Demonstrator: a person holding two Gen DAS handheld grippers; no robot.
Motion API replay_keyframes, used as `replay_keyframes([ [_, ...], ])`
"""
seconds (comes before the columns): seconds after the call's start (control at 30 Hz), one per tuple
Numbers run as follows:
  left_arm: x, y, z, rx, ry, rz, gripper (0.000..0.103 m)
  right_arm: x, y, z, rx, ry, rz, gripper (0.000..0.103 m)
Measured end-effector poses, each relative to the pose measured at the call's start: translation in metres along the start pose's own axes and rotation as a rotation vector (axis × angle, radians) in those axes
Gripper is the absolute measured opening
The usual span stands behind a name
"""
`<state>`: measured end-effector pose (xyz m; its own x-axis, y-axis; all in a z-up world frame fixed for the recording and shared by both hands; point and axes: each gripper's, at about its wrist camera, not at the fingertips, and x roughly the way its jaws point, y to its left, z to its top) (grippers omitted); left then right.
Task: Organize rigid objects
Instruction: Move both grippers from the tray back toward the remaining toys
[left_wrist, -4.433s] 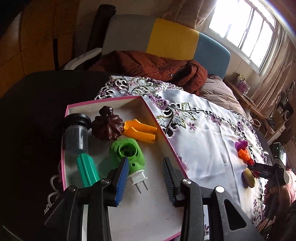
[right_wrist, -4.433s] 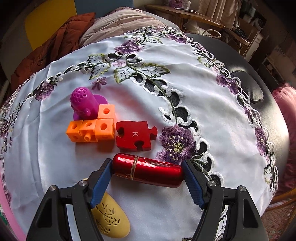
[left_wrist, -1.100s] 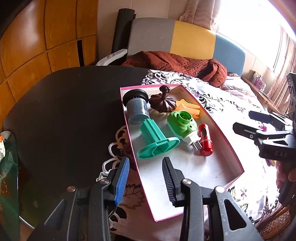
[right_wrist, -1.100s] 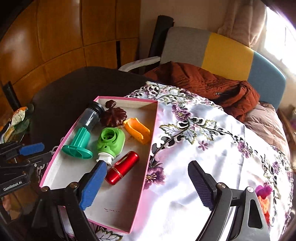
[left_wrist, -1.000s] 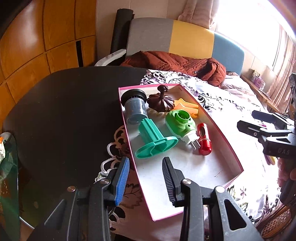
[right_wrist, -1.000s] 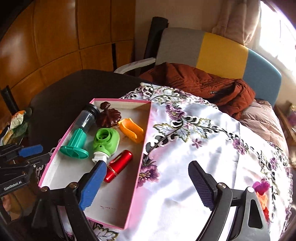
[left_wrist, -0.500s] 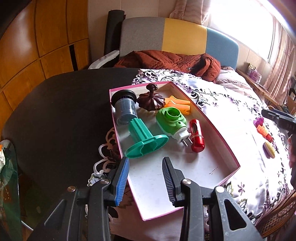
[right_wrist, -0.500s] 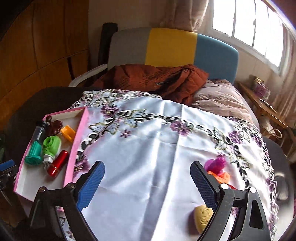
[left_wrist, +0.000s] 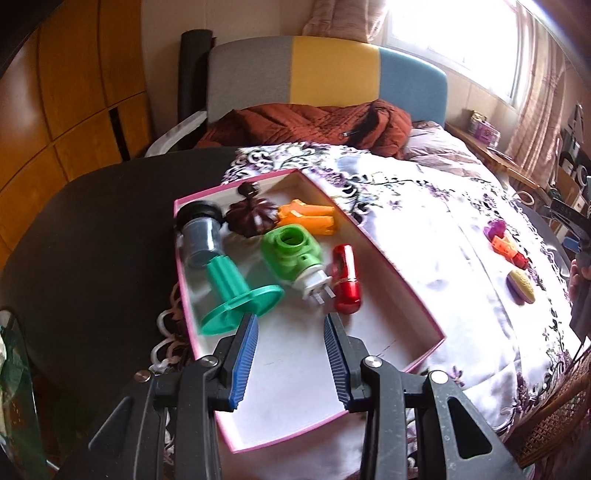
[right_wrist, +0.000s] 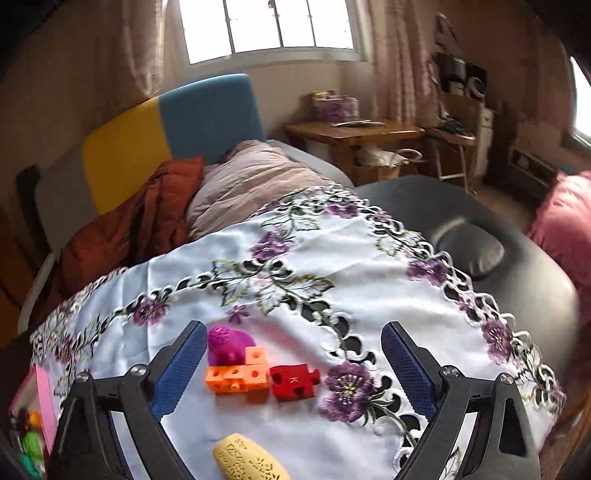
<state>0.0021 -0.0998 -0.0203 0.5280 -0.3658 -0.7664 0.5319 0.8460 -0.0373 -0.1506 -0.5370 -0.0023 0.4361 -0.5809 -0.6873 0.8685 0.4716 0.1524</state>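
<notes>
A pink-rimmed box (left_wrist: 402, 275) holds a red cylinder (left_wrist: 346, 277), a green plug (left_wrist: 293, 254), a teal spool (left_wrist: 236, 295), a grey cup (left_wrist: 201, 236), a brown ornament (left_wrist: 251, 218) and an orange piece (left_wrist: 308, 221). My left gripper (left_wrist: 290, 356) is open and empty over the box's near half. My right gripper (right_wrist: 293, 369) is open and empty above the orange blocks (right_wrist: 238, 374), the red puzzle piece (right_wrist: 293, 380), the purple toy (right_wrist: 227, 345) and the yellow oval (right_wrist: 251, 459) on the white embroidered cloth (right_wrist: 295, 258).
The cloth covers a black round table (left_wrist: 92, 240). A sofa with a rust-coloured jacket (left_wrist: 306, 122) and a pink quilt (right_wrist: 251, 177) lies behind it. A wooden side table (right_wrist: 351, 136) stands at the far right. The box corner (right_wrist: 40, 391) shows at left in the right wrist view.
My right gripper let the red cylinder go in the box and swung right, back over the loose toys on the cloth. My left gripper has hardly moved.
</notes>
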Motion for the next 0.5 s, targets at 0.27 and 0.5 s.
replay_keyframes([
  [0.27, 0.012, -0.048, 0.017, 0.079, 0.029, -0.111, 0.037, 0.008, -0.027, 0.000, 0.131, 0.056, -0.028, 0.097],
  [0.5, 0.027, -0.105, 0.025, 0.209, 0.064, -0.184, 0.037, 0.012, -0.036, -0.001, 0.175, 0.078, -0.022, 0.097],
])
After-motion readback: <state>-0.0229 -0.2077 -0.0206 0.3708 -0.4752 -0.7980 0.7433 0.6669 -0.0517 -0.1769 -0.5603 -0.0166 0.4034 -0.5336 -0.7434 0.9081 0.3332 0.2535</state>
